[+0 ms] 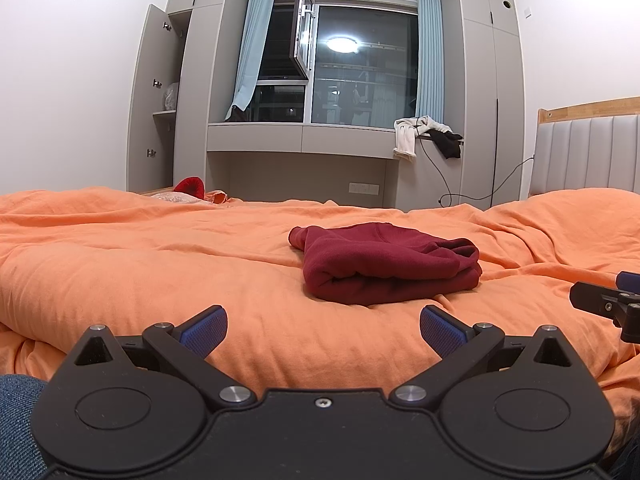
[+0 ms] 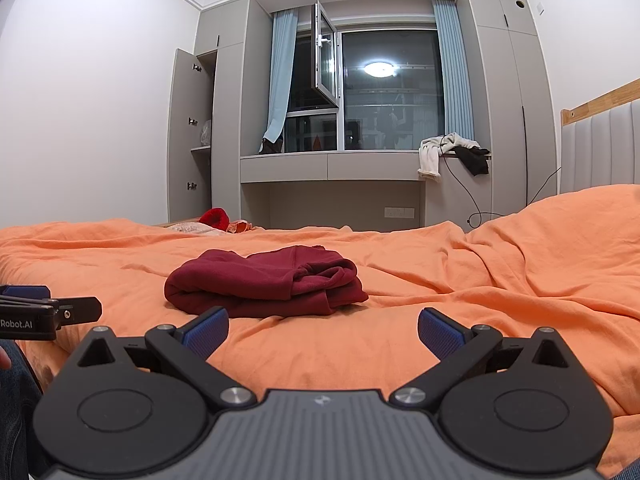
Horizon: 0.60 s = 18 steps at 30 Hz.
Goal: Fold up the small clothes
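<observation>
Tongs spread, nothing held, above the bed.

Left tongs (image 1: 323,330) and right tongs (image 2: 323,330) are held wide apart over the orange bed (image 1: 140,264); the folded maroon garment (image 1: 384,262) is laid on it, just beyond both.

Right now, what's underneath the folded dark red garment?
The folded dark red garment lies on the rumpled orange bedcover. Whatever sits beneath its layers is covered. Both grippers are open and apart from it.
</observation>
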{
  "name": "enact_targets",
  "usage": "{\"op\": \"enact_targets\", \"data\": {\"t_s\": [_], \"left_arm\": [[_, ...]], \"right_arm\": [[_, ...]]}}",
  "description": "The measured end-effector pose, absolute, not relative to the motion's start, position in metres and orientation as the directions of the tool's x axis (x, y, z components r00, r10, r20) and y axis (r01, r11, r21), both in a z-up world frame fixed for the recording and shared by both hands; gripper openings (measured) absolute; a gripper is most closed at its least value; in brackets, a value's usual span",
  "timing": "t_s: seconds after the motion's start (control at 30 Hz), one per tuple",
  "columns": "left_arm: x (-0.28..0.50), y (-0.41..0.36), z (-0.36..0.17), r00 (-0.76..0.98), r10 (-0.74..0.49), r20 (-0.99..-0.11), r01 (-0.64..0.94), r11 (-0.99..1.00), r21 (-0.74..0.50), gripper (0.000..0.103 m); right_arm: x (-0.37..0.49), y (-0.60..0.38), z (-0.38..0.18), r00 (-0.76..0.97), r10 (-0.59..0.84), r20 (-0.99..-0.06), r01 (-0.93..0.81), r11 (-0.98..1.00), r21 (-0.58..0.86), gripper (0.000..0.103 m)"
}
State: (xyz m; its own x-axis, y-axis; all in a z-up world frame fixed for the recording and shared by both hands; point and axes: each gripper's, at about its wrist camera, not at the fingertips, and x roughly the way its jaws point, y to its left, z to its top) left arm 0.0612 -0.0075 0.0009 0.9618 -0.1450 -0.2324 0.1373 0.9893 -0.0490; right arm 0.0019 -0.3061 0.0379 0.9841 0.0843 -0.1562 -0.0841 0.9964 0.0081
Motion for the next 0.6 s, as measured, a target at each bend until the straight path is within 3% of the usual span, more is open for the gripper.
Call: {"op": "enact_targets", "data": {"t_s": [0.6], "left_arm": [[0.0611, 0.0014, -0.0062, 0.954, -0.126, -0.271, 0.116, 0.992, -0.052, 0.102]], "right_arm": [[0.0012, -0.3066, 0.0318, 0.983, 0.086, -0.162, -0.086, 0.996, 0.007, 0.103]]}}
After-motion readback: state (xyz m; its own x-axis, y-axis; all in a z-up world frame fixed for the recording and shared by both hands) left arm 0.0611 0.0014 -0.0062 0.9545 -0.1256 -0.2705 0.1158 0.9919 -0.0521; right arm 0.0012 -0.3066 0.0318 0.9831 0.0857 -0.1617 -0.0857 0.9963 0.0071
